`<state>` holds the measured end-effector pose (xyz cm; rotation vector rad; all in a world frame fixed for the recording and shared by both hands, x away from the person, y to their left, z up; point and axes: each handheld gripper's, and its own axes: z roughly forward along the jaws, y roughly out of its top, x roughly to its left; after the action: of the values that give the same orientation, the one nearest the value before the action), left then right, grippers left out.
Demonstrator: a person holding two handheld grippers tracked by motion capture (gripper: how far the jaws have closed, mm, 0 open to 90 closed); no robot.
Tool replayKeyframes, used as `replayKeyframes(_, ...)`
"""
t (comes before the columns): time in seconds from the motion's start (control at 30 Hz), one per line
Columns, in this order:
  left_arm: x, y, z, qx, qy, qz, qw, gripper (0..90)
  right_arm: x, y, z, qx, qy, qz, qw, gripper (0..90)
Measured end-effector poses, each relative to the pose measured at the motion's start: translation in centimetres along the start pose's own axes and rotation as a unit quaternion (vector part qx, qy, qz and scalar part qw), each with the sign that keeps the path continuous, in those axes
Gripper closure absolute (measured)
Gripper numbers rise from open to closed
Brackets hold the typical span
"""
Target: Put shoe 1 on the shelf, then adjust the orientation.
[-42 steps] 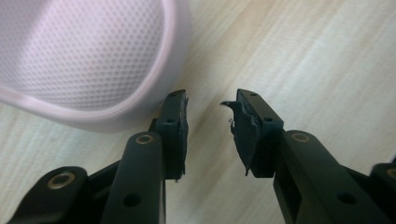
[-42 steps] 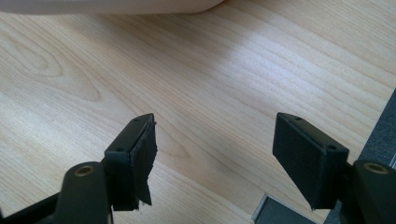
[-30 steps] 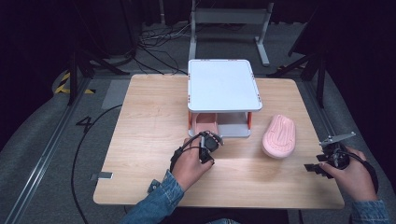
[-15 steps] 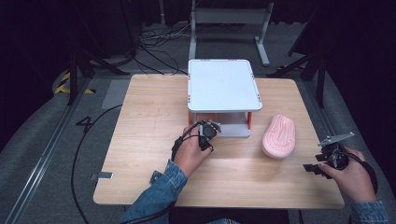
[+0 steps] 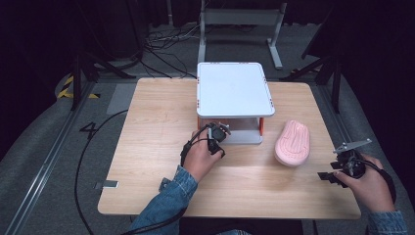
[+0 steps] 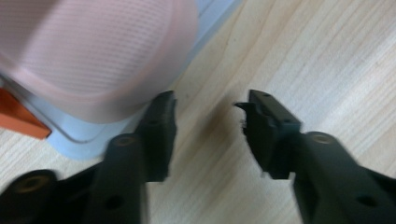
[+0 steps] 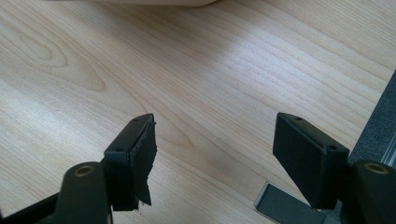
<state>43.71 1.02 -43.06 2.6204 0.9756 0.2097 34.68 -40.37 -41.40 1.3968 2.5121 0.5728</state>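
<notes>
1. Left hand-held gripper (image 5: pixel 219 133): released, jaws apart, just beside the pink slipper (image 6: pixel 93 51) on the rack's (image 5: pixel 234 88) lower shelf.
2. Slipper's long axis: cannot tell.
3. Right hand-held gripper (image 5: pixel 337 169): released over the surface (image 5: pixel 147 127).

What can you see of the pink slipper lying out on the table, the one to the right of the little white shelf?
The pink slipper lies sole up on the wooden table, right of the white shelf, toe toward the far edge. Its sole shows ribbed grooves and looks like soft rubber or foam. It lies apart from the shelf, and neither gripper touches it; the right gripper hovers nearer the table's front right corner.
</notes>
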Motion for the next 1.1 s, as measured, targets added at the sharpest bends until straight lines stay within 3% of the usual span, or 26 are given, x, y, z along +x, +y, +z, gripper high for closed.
replayKeyframes(0.1, -0.2, -0.5, -1.3, -0.017, 0.0, -0.002, 0.9999, 38.5, 0.0, 0.1, -0.1, -0.005, 0.002, -0.001, 1.0, 31.0)
replayKeyframes(0.33, -0.3, -2.3, -5.8, -0.049, -0.011, -0.007, 0.9987, 33.6, 0.1, 0.5, -0.5, -0.014, 0.009, -0.005, 0.9998, 30.9)
replayKeyframes(0.57, 1.2, -4.8, -9.0, -0.067, -0.006, -0.027, 0.9974, 30.0, 0.4, 1.3, -1.2, -0.035, 0.017, -0.012, 0.9992, 30.1)
replayKeyframes(0.8, 3.1, -7.3, -9.3, -0.052, -0.002, -0.063, 0.9966, 27.3, 0.5, 2.5, -1.6, -0.058, 0.025, -0.019, 0.9978, 29.3)
replayKeyframes(0.9, 4.3, -8.7, -9.4, -0.043, 0.006, -0.08, 0.9959, 26.2, 0.6, 3.4, -1.8, -0.074, 0.025, -0.034, 0.9963, 24.9)
replayKeyframes(1.0, 5.3, -10.0, -9.0, -0.035, 0.007, -0.086, 0.9956, 23.7, 0.7, 4.1, -2.2, -0.072, 0.023, -0.05, 0.9958, 26.3)
replayKeyframes(1.1, 5.7, -10.6, -9.0, -0.029, 0.016, -0.091, 0.9953, 21.8, 0.5, 4.8, -2.5, -0.08, 0.028, -0.041, 0.9956, 33.9)
